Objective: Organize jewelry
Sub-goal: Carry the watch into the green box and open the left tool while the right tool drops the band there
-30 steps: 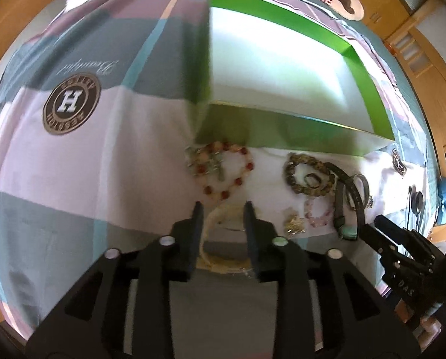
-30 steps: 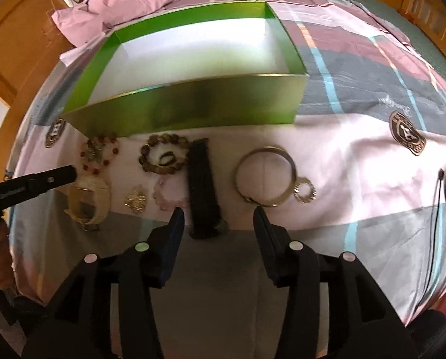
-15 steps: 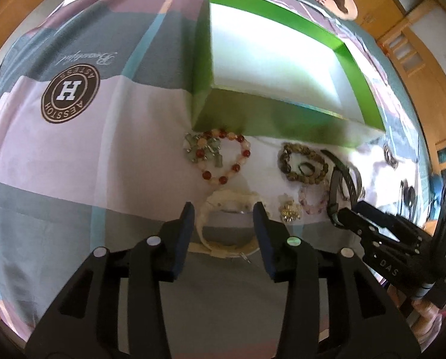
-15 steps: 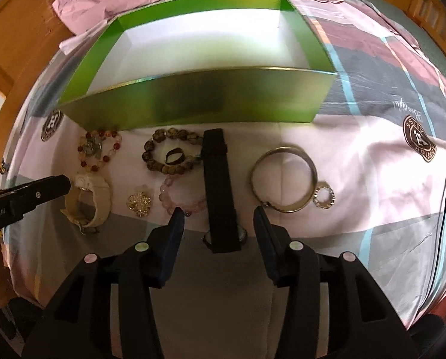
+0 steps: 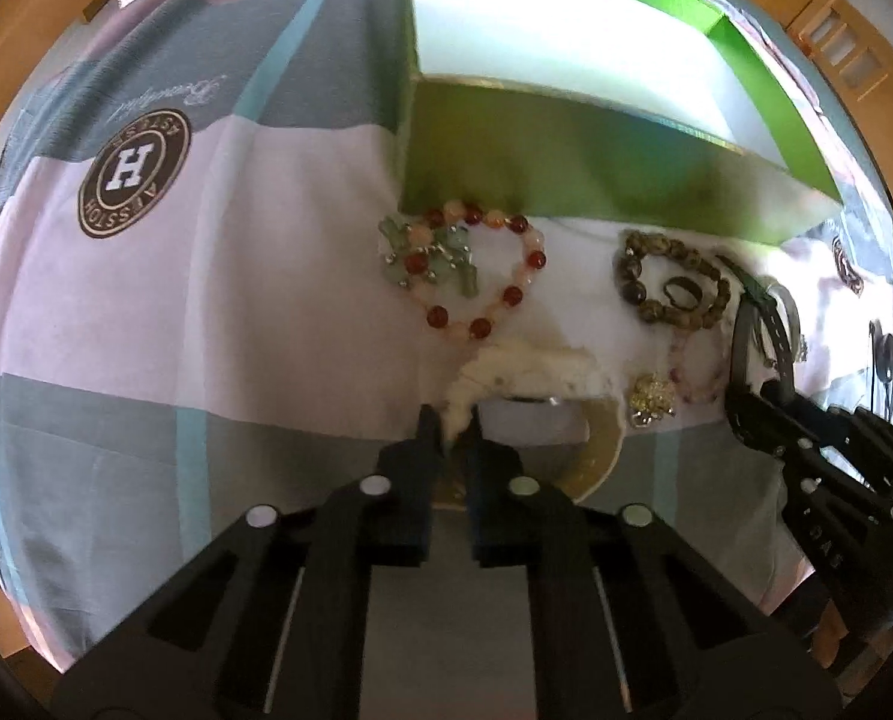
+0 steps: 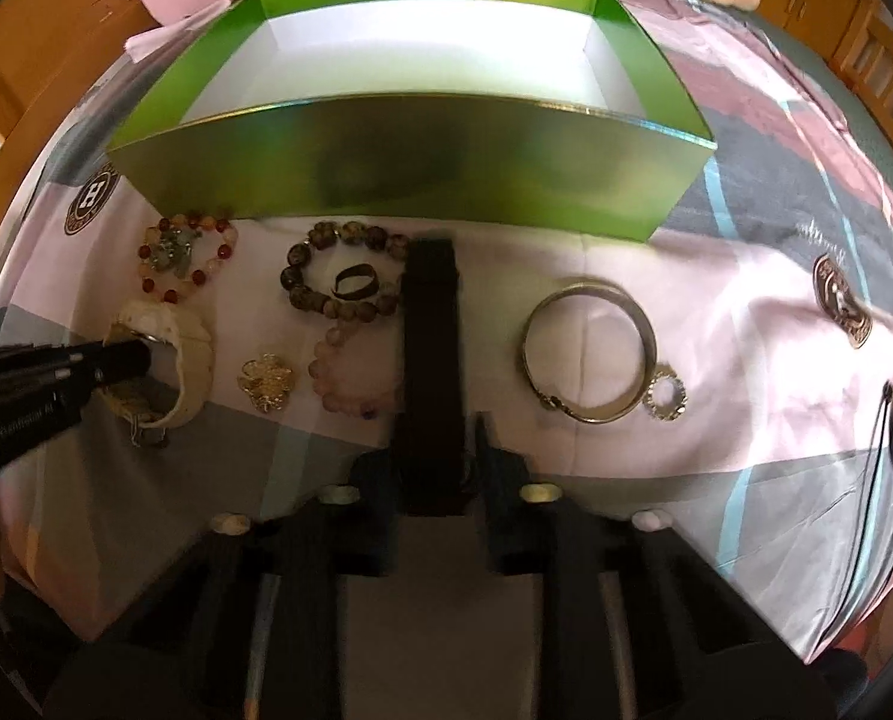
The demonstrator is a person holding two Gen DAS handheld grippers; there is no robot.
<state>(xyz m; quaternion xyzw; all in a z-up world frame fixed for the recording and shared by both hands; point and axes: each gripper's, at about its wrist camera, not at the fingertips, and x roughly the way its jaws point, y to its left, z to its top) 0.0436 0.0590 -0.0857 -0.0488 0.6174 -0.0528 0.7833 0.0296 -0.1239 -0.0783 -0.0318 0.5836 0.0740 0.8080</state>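
Jaws of the left gripper are pinched tight on the rim of the cream bracelet, which lies on the bed sheet just in front of the red-and-peach bead bracelet. Over to the right gripper: its jaws are closing, with the near end of the black watch strap between them, though whether the pads press it yet I cannot tell. Left of the strap sit the brown bead bracelet with a dark ring inside it, a pink bead bracelet and a gold brooch. Right of it lies the silver bangle, a small sparkly ring touching it. Beyond them all stands the open green box.
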